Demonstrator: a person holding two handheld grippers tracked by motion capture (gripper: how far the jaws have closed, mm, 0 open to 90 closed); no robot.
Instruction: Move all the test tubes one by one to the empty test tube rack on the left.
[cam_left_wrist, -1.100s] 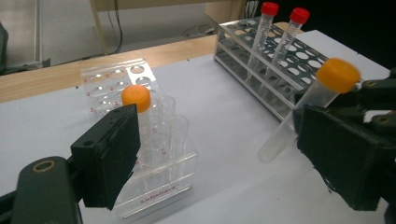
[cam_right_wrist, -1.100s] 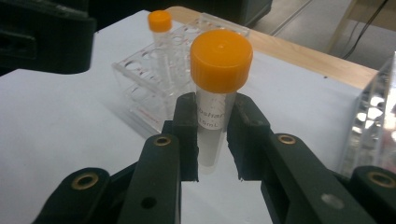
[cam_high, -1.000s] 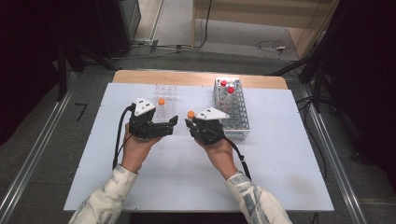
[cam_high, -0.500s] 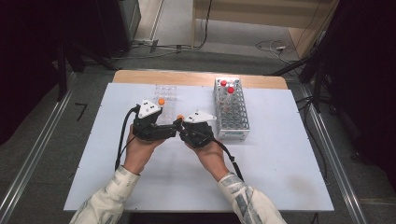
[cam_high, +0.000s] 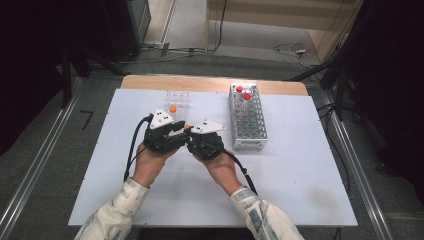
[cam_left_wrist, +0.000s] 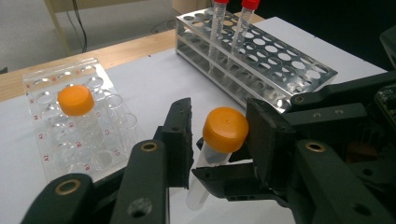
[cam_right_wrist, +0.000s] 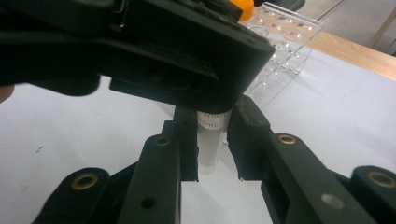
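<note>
A clear tube with an orange cap (cam_left_wrist: 225, 128) stands tilted between the two grippers over the white table (cam_high: 300, 165). My right gripper (cam_right_wrist: 212, 140) is shut on the tube's clear body (cam_right_wrist: 211, 126). My left gripper (cam_left_wrist: 224, 135) has its jaws on either side of the orange cap. They have just been closing, and a thin gap still shows at one pad (cam_left_wrist: 184, 135). In the high view the left gripper (cam_high: 180, 130) and right gripper (cam_high: 190, 136) meet tip to tip at the table's middle, with the cap (cam_high: 186, 127) between them.
A metal tube rack (cam_high: 248, 120) at the right holds two red-capped tubes (cam_high: 242, 93) at its far end. A clear plastic rack (cam_high: 178, 98) behind the grippers holds another orange-capped tube (cam_high: 172, 108). Cables trail from both grippers toward the person.
The right gripper has moved left with the tube until it met the left gripper. The left hand has stayed in place.
</note>
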